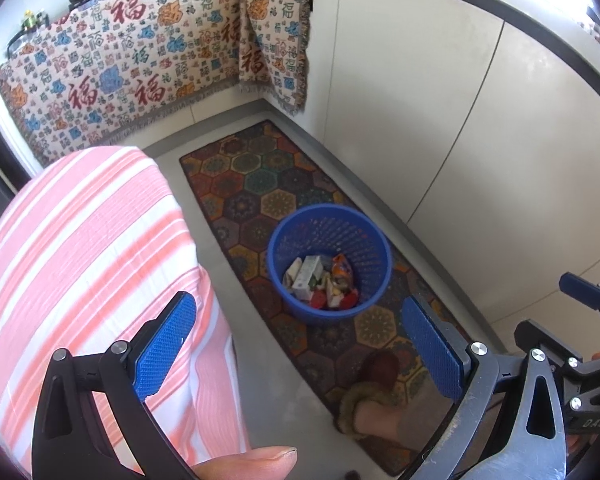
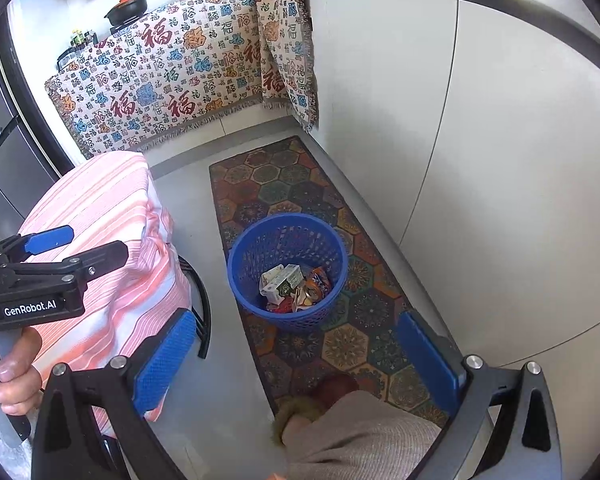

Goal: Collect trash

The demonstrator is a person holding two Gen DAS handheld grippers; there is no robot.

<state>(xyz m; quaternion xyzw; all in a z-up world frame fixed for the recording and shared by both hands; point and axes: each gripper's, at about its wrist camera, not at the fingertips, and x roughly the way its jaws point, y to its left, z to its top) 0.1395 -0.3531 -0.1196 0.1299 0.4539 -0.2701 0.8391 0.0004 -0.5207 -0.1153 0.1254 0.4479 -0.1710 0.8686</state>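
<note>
- I read the blue perforated plastic basket (image 2: pixel 287 270) as my landmark: round, upright, open mouth up, standing on the hexagon-patterned runner rug (image 2: pixel 340 344).
- Trash lies in the bottom of the basket: a crumpled white carton (image 2: pixel 281 280), an orange wrapper (image 2: pixel 318 280), and other scraps I cannot name.
- Right gripper (image 2: pixel 300 356): jaws spread wide, nothing between the blue ribbed pads (image 2: pixel 162 360). The basket sits ahead and below, almost centred between them.
- Left gripper (image 1: pixel 300 350): likewise wide and empty; the basket lies ahead, slightly right of centre.
- Judgement: the right gripper looks the better aligned; neither is clearly nearer. A round basket has no long axis, so any approach is from above.
- Left of the basket: a table draped in pink-and-white striped cloth (image 2: pixel 100 216), soft and creased. No loose trash visible on the rug around the basket.
- A slippered foot (image 2: pixel 300 416) stands on the rug nearer me than the basket.
</note>
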